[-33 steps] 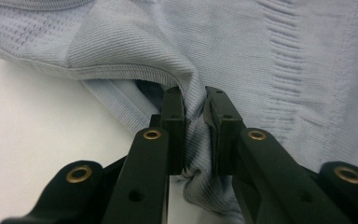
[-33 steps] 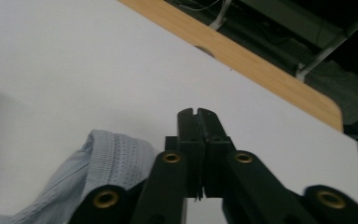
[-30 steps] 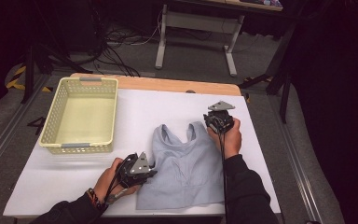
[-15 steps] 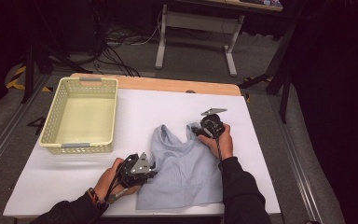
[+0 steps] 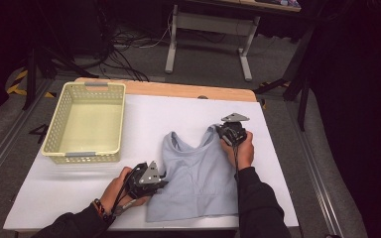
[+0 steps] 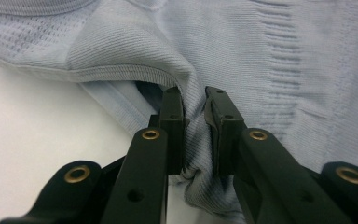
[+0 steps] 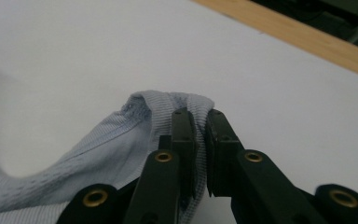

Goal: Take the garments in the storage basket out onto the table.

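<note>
Right claw point(image 5: 222, 135) just closed on top point(image 5: 196, 173) strap; basket point(image 5: 59, 144) empty.

Basket point(image 5: 85, 123) blocks far-left; bare table point(image 5: 154, 114) between basket and top point(image 5: 198, 173) passable

High view overhead, 2 close views share top point(image 5: 198, 173)
</note>
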